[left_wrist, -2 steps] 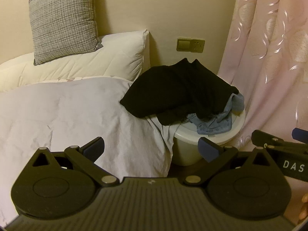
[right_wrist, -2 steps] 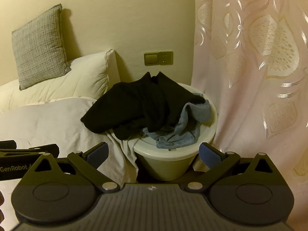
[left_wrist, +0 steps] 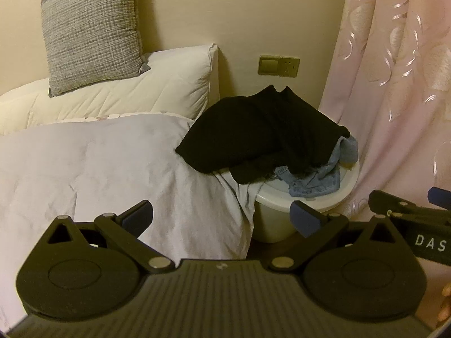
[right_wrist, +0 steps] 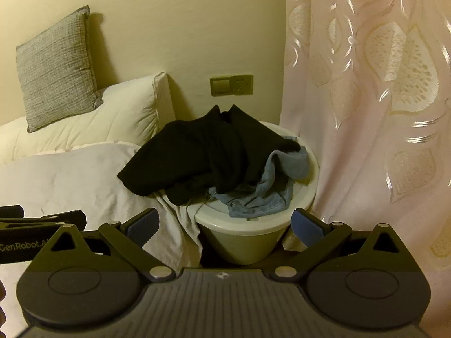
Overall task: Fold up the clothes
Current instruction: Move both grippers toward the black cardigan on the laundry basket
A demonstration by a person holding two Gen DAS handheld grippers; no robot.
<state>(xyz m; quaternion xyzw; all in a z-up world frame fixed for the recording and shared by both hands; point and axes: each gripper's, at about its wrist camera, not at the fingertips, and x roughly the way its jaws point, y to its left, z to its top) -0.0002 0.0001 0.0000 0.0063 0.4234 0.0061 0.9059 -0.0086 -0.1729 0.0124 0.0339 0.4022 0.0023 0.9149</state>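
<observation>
While left gripper [left_wrist: 222,217] and right gripper [right_wrist: 224,222] hover wide open, empty, round white plastic basket [right_wrist: 253,225] holds black knit garment [right_wrist: 197,155] over blue denim jeans [right_wrist: 270,194].

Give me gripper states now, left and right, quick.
Left gripper: open, jaws spread wide, holding nothing.
Right gripper: open, jaws spread wide, holding nothing; the black garment on the bucket is untouched.

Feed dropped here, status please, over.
Left hand-held gripper open, empty; right hand-held gripper likewise. Black knit garment atop blue denim jeans in round white basket. Nothing blocking.
</observation>
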